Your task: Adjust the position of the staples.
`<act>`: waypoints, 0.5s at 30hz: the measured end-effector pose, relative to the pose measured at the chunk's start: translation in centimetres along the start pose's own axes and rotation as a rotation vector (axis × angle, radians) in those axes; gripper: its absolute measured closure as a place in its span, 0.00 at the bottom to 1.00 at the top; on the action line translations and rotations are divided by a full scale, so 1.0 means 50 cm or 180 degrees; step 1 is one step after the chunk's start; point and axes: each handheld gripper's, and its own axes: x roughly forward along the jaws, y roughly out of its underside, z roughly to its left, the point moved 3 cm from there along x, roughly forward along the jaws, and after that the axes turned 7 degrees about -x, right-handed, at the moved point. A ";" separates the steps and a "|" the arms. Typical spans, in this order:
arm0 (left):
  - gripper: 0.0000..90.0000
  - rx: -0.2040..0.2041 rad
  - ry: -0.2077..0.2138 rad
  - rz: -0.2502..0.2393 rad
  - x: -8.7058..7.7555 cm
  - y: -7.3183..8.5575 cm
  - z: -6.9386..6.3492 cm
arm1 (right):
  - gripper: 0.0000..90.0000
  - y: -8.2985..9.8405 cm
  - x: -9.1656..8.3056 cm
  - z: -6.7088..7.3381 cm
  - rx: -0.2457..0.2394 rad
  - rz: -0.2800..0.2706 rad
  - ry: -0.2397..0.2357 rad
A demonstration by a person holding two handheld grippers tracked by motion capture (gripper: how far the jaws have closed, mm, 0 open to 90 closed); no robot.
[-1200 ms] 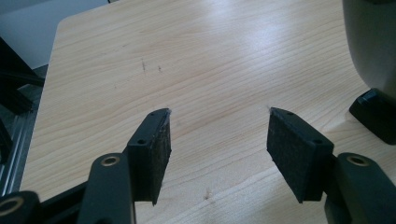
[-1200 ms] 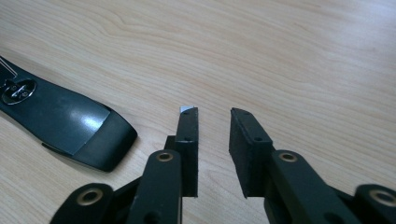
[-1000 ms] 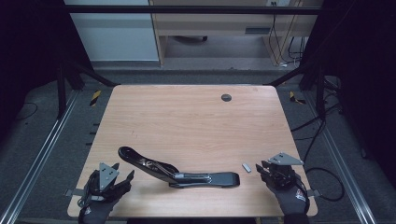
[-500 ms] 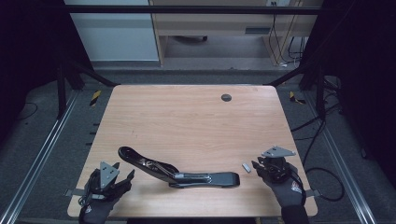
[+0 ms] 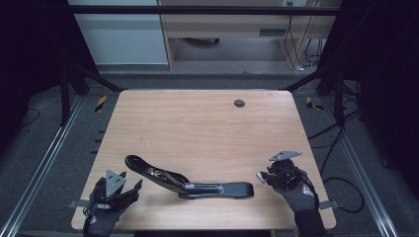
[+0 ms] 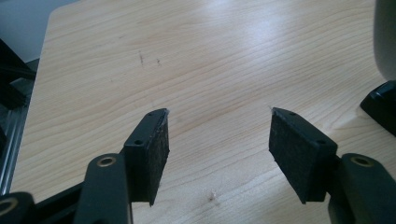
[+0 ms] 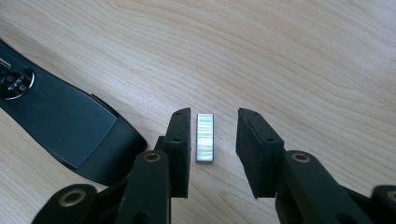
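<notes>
Small and silvery, the metal strip (image 7: 204,137) lies flat on the wooden table (image 5: 197,123) near its right front corner, just off the blunt end of the long black tool (image 5: 188,181), apart from it. In the right gripper view the strip sits lengthwise between the right gripper (image 7: 212,140) jaws, close to the left pad and with bare wood showing on the other side; neither pad presses on it. Those jaws have just been opening, and they stand apart around the strip without gripping it. From above, the right gripper (image 5: 269,177) points leftward toward the tool's end, carried by a gloved hand (image 5: 301,195). At the table's left front corner the left gripper (image 5: 129,188) rests low over the wood, its jaws spread wide with nothing between them; the left gripper view shows bare table between the pads (image 6: 154,144).
</notes>
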 end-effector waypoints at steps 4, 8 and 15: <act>0.41 -0.0012 -0.0004 0.0049 0.005 0.003 0.003 | 0.75 -0.002 0.011 -0.005 -0.0038 0.0078 -0.0005; 0.41 0.0002 -0.0013 0.0060 0.005 0.003 0.002 | 0.75 -0.002 0.022 -0.001 -0.0027 0.0183 -0.0039; 0.40 0.0016 -0.0014 0.0089 0.006 0.004 0.002 | 0.74 -0.007 0.039 0.000 -0.0039 0.0309 -0.0088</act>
